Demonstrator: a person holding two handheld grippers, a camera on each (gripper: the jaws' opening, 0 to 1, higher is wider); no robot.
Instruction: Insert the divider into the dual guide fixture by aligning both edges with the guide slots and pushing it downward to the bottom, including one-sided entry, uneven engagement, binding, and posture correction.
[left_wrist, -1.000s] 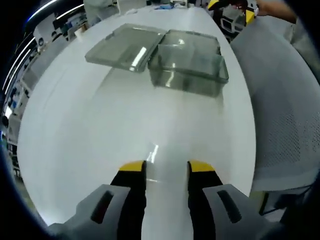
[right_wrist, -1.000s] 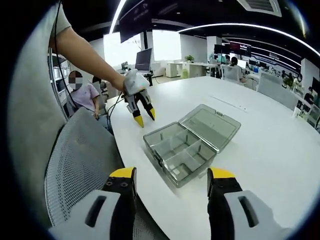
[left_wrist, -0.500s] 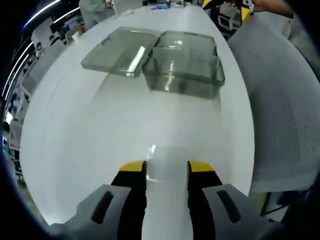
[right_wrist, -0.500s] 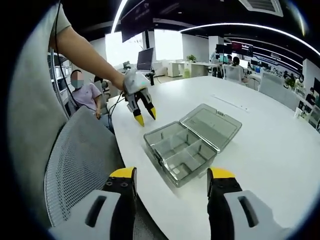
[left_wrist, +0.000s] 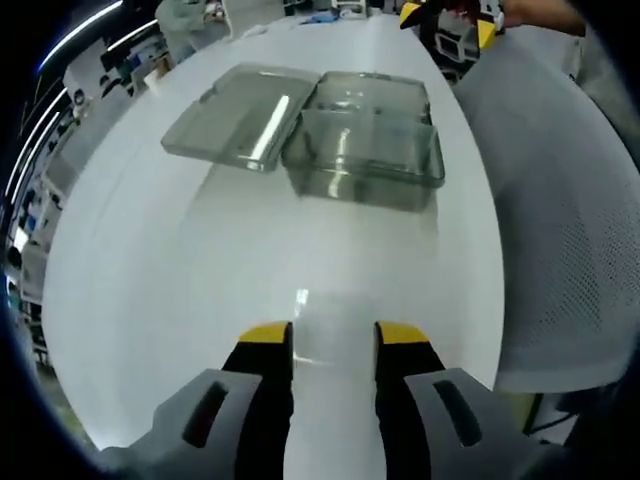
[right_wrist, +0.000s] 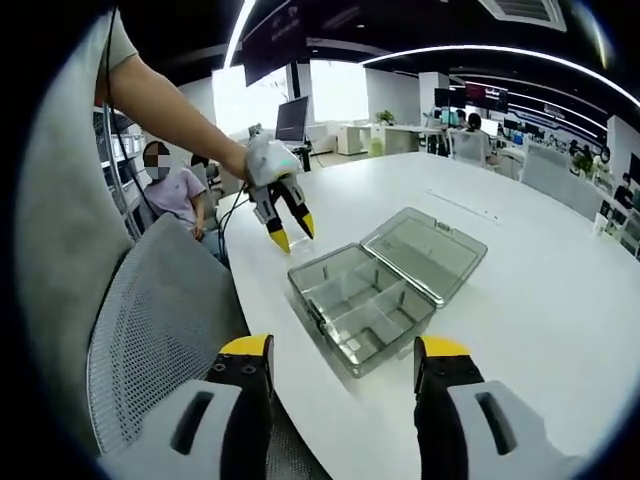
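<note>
A clear compartment box (right_wrist: 362, 308), lid flung open, sits on the white table (left_wrist: 200, 280) ahead of both grippers. The left gripper (left_wrist: 330, 335) and the right gripper (right_wrist: 345, 350) hover with jaws parted, holding nothing.

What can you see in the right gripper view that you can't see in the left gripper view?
Right gripper view alone: the box's inner compartments, the person's arm carrying the left gripper, and the office with a monitor. Left gripper view alone: the bare white tabletop ahead of the left gripper's open jaws. Both share the clear box, its lid laid open beside it, and the mesh chair.
</note>
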